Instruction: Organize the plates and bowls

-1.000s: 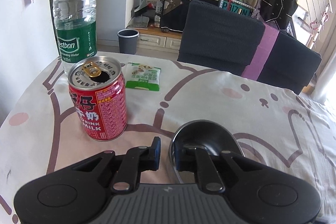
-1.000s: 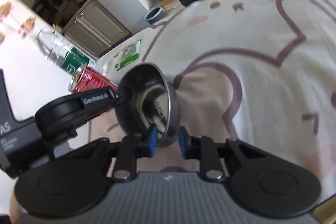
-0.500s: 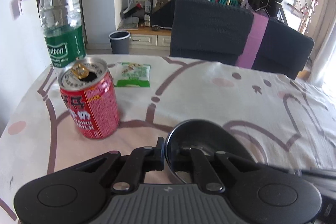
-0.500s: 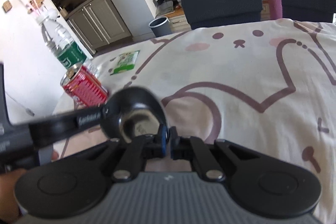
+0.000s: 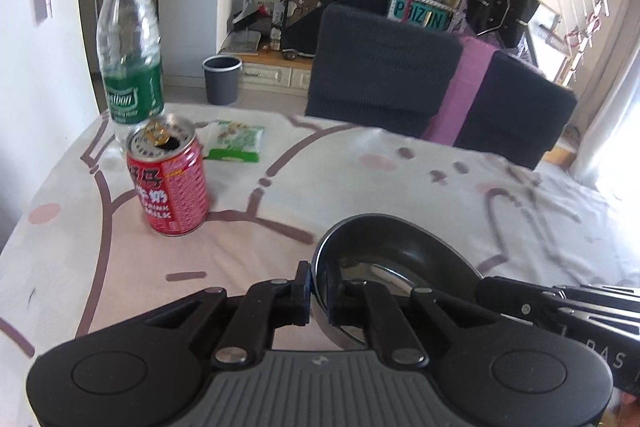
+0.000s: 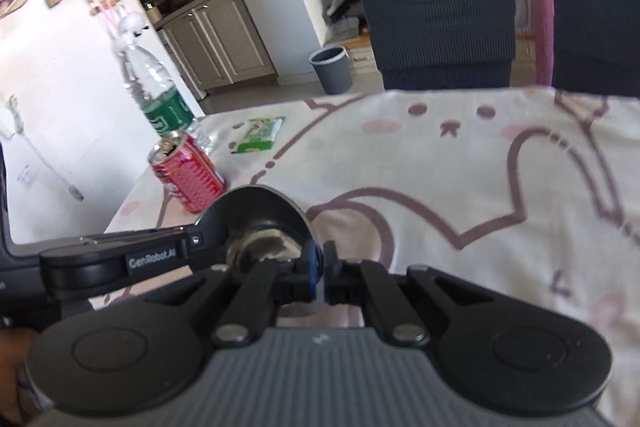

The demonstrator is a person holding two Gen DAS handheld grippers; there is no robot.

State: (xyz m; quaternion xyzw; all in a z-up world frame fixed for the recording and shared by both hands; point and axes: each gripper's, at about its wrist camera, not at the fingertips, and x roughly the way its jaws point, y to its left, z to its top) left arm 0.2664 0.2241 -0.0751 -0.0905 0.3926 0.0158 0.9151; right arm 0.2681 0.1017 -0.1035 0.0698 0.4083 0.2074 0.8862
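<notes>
A small steel bowl with a dark inside hangs just above the cat-print tablecloth, held from both sides. My left gripper is shut on its left rim, one pad inside the bowl and one outside. The right gripper reaches in from the right and meets the opposite rim. In the right wrist view the bowl sits just ahead of my right gripper, whose blue pads pinch its near rim. The left gripper's arm crosses in from the left.
A red milk can, a water bottle and a green snack packet stand at the table's far left. Two dark chairs line the far edge. A grey bin is on the floor beyond.
The right gripper closed on the bowl's rim and rolled level. Both hands then rose with the bowl between them, so the can and bottle now look farther off.
</notes>
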